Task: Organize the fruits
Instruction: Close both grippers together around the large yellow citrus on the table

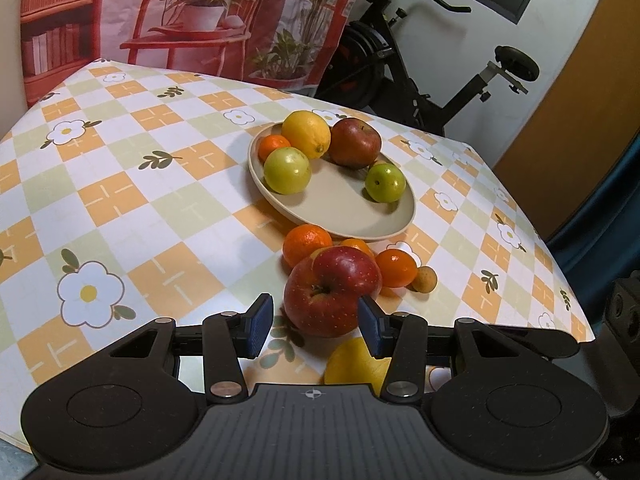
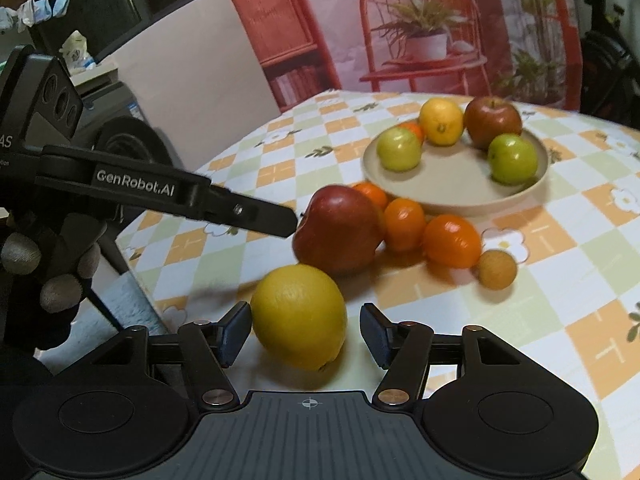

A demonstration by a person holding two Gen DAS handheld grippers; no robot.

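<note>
A big red apple (image 1: 332,292) lies on the checked tablecloth between the blue pads of my left gripper (image 1: 316,322). The right pad touches it and a gap shows at the left pad, so the gripper is open. A yellow lemon (image 2: 300,316) rests between the pads of my right gripper (image 2: 304,332), also open, with a gap on the right. A beige plate (image 1: 340,200) further back holds a lemon, a red apple, two green apples and a tangerine. Three tangerines (image 2: 452,240) and a small brown fruit (image 2: 498,269) lie in front of it.
A gloved hand (image 2: 48,264) holds the left gripper at the table's left edge. An exercise bike (image 1: 420,60) stands beyond the far right corner. A printed backdrop (image 1: 200,20) hangs behind the table. The table's right edge (image 1: 568,292) drops off near the fruit.
</note>
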